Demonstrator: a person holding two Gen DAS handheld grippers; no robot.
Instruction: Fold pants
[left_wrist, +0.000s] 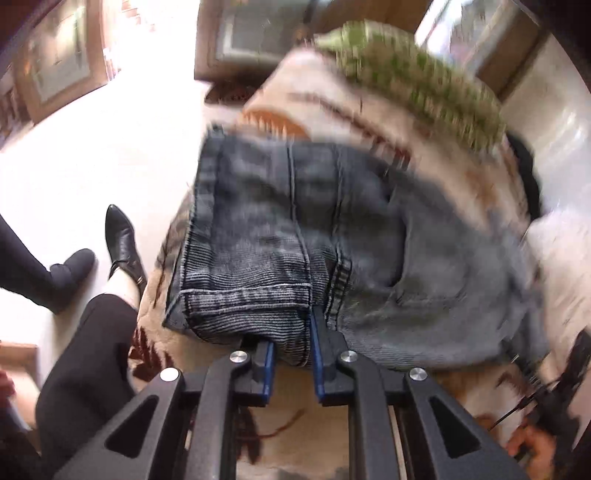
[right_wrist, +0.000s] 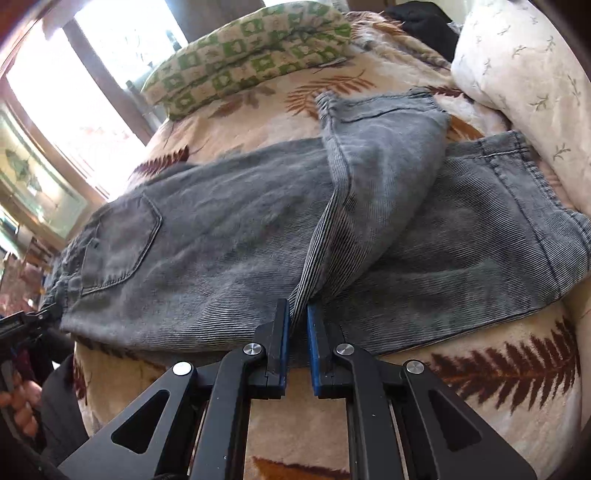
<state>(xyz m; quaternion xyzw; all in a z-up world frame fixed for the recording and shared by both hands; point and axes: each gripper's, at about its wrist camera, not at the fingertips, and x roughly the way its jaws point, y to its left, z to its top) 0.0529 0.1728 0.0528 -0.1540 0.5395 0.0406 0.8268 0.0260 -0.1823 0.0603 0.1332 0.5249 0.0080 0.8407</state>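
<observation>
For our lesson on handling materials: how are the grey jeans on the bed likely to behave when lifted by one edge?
Probably floppy: the jeans already drape in a loose fold where the right gripper pinches them. Likely fairly heavy for cloth, since the ribbed denim looks thick at the hem held by the left gripper. They may drag rather than slide on the fuzzy blanket.

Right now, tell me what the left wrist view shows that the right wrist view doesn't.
Only the left wrist view: the left tool closed on a bunched waistband edge of the jeans, plus a black boot on the pale floor.

Only the right wrist view: the right tool shut on a fold of the jeans, the back pocket, one leg flipped over the other, and a white pillow.

Both: the jeans, the leaf-print blanket and the green checked pillow.
</observation>
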